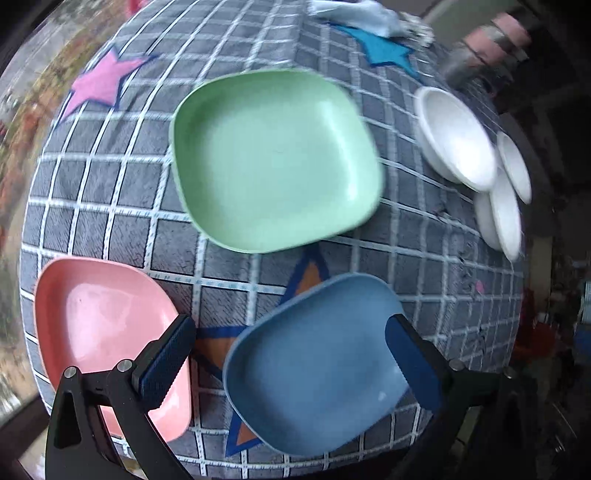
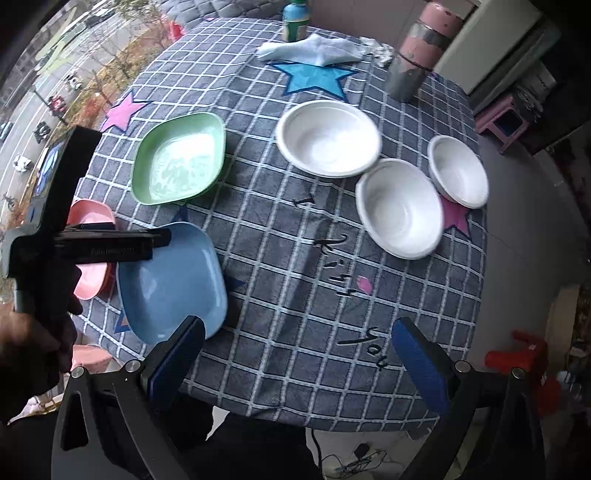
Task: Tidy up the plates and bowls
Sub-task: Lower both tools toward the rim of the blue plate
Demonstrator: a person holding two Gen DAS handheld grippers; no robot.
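- Right now your left gripper (image 1: 291, 354) hangs released above the near left part of the bench (image 2: 295, 258), its two fingers spread wide with nothing between them.
- Under that gripper lies the blue plate (image 1: 317, 365); one finger shows over its right rim, the other over the edge of the pink plate (image 1: 107, 332) just beside it.
- Your green plate (image 1: 273, 158) sits farther back, apart from the blue and pink ones, flat on the checked cloth.
- Your right gripper (image 2: 299, 354) is also released, fingers wide apart over the near edge of the bench, holding nothing.
- From the right wrist view you can see your left hand (image 2: 33, 339) gripping the handle of the left gripper, whose fingers reach over the blue plate.
- Three white bowls stand upright on the right half: the large bowl (image 2: 328, 138) at the back, the middle bowl (image 2: 400, 208) nearer, and the small bowl (image 2: 458, 170) at the far right; whether their rims touch you cannot tell.
- At the far side lie a pale cloth (image 2: 310, 50), a bottle (image 2: 295, 22) and a pink and grey flask (image 2: 421, 51).
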